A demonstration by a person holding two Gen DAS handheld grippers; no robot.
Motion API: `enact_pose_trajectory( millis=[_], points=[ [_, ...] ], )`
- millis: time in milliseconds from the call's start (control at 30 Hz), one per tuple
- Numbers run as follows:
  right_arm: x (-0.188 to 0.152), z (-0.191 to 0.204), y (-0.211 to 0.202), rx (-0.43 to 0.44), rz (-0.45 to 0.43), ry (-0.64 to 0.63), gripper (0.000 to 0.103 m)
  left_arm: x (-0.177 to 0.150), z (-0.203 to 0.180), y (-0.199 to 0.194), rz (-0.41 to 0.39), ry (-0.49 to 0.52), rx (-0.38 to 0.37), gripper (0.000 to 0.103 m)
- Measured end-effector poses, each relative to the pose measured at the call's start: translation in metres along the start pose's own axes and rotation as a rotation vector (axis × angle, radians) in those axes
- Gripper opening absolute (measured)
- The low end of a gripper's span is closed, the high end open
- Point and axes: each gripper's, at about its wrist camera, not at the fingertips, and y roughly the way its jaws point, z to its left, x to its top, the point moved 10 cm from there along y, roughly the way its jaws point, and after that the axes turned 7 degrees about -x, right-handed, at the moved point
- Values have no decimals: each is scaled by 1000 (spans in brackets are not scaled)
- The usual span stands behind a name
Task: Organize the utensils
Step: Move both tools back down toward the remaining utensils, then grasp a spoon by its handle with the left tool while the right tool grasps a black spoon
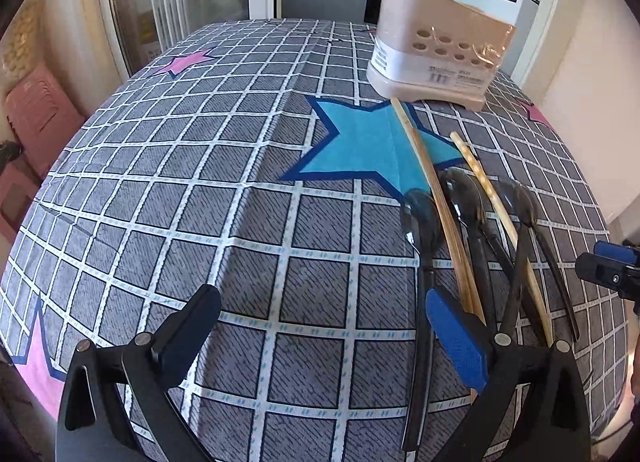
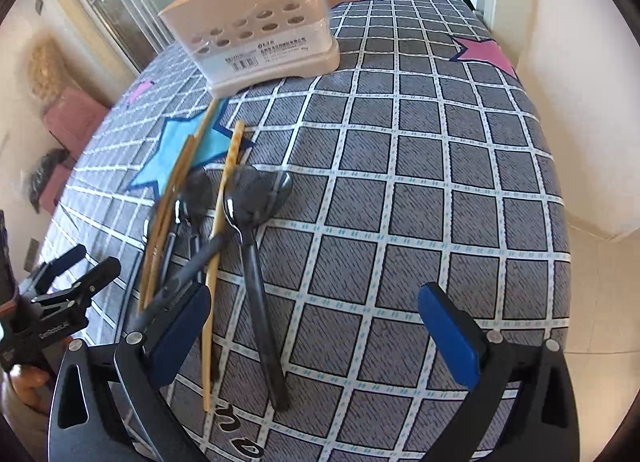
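Your left gripper [image 1: 320, 338] and right gripper [image 2: 316, 338] both hang over the tabletop [image 1: 200, 182] with fingers spread wide and nothing between them. The utensils lie in one loose pile: black spoons [image 2: 256, 198] and pale chopsticks [image 1: 444, 214], crossed over each other on the checked cloth. In the left wrist view the pile runs past and beyond your right-hand finger [image 1: 456, 338], whose blue pad overlaps the handles; in the right wrist view it sits at and just beyond your left-hand finger [image 2: 180, 326], with one spoon handle reaching in toward the gap. Farther out, ahead of both sets of fingers, stands the beige holder [image 1: 436, 58], its front pierced with round holes and two chopsticks already standing in it. The spoons look like glossy dark plastic, probably light, stiff and a little slippery; a grip across the narrow handle near its middle should hold better than the rounded bowl. The chopsticks appear thin, rigid and apt to roll or fan apart, so pinch one at mid-length, square across the stick, clear of its neighbours.
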Motion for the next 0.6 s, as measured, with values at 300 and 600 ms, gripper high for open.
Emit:
enact_pose_trajectory(
  millis=[300,600],
  points=[
    [-4,8,6,-23,29,-43,103,-2,-9,12,25,34,6,103],
    [0,13,10,-30,57,-71,102,-1,-7,11,58,29,-26,103]
  ],
)
